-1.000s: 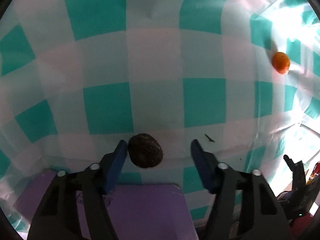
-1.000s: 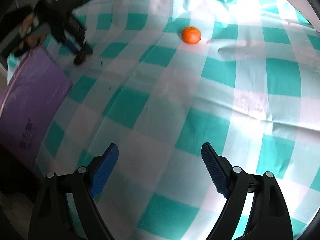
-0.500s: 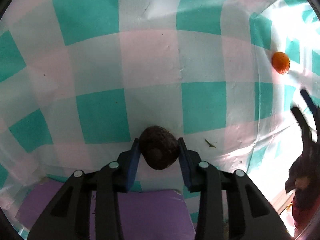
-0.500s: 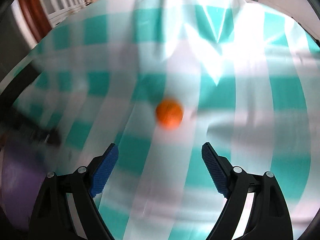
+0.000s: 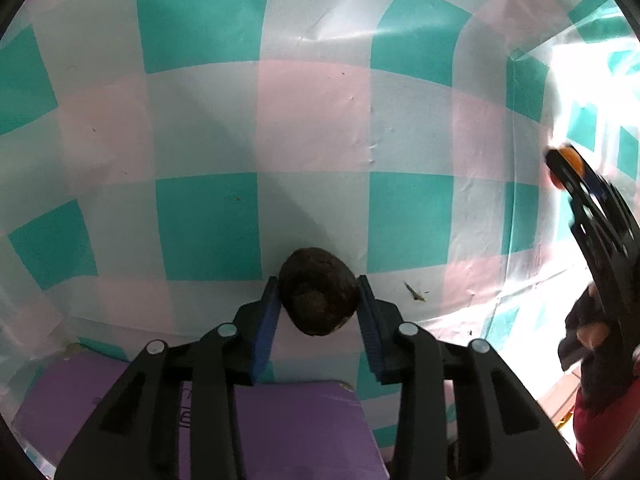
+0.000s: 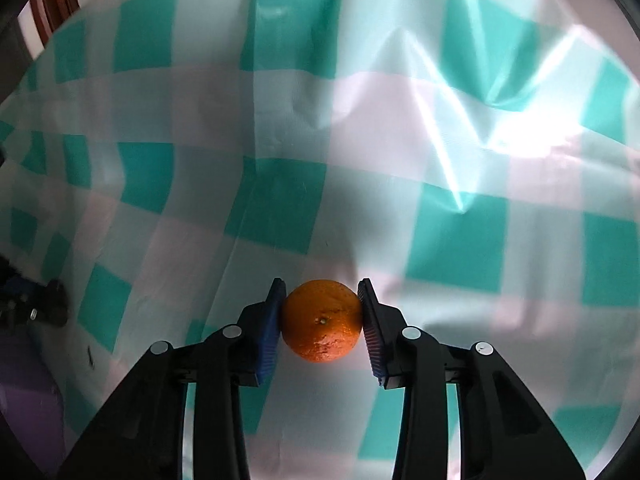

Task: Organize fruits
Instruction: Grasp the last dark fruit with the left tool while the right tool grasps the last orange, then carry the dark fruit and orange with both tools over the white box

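The left gripper (image 5: pixel 318 300) clamps a dark brown, rough-skinned fruit (image 5: pixel 318 294) between its blue pads, just beyond the near purple mat (image 5: pixel 280 432) (a flat sheet at the tablecloth's edge). Past the mat spreads the teal, white and pink checked tablecloth (image 5: pixel 312 120). Farther from the mat, the right gripper (image 6: pixel 321 312) has just closed on an orange (image 6: pixel 321 320), both pads pressing its sides, over the cloth.
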Tool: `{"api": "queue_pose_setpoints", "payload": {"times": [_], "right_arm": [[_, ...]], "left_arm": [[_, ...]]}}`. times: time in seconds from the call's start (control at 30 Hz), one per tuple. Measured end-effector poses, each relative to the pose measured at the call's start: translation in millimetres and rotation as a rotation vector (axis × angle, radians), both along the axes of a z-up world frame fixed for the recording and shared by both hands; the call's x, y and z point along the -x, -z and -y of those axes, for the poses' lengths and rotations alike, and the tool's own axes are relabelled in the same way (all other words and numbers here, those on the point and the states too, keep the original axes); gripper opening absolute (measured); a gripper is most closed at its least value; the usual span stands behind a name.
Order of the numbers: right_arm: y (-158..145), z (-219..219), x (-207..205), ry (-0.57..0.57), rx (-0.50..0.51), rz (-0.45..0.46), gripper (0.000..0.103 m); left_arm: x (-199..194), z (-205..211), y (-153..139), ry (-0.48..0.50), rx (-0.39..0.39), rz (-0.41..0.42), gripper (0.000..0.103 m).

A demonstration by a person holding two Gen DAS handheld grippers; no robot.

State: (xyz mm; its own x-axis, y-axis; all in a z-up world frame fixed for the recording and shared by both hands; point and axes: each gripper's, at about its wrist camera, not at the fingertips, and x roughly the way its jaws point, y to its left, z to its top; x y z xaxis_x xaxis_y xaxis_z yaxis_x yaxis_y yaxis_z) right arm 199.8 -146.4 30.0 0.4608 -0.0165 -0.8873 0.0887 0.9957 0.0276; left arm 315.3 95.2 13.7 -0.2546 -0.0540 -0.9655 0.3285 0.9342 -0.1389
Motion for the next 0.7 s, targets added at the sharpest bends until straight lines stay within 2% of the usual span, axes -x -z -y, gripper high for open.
{"api": "queue_pose_setpoints", "payload": {"times": [0.2,0.3,0.4,0.5,0.53,0.63,0.7], "right_arm": [[-19.5,12.6,61.8,0.024,-0.091,0.028,0.037],[-25.4,20.2,92.0,0.013,-0.102,0.028,0.037],[-32.3,27.3,117.9,0.006,-0.106,0.031,0.037],[-41.6,30.1,142.4,-0.001,-0.113,0.049,0.037],[-45.1,32.5,150.0,-0.008,-0.111,0.058,0.037],[-54.0,38.2,170.6,-0.035,-0.112,0.084,0.037],[-57.8,38.1,180.6,-0.060,-0.117,0.097,0.037]], "left_arm": [[-1.0,4.2,-22.3,0.008,-0.031,0.099,0.037],[3.6,4.3,-45.3,-0.016,0.014,0.163,0.037],[21.0,17.0,-86.0,-0.004,0.080,0.293,0.037],[63.4,34.2,-132.9,-0.036,0.166,0.466,0.037],[80.4,40.3,-143.8,-0.038,0.168,0.526,0.037],[139.7,52.0,-156.7,-0.085,0.222,0.633,0.037],[192.2,60.0,-149.2,-0.108,0.221,0.690,0.038]]}}
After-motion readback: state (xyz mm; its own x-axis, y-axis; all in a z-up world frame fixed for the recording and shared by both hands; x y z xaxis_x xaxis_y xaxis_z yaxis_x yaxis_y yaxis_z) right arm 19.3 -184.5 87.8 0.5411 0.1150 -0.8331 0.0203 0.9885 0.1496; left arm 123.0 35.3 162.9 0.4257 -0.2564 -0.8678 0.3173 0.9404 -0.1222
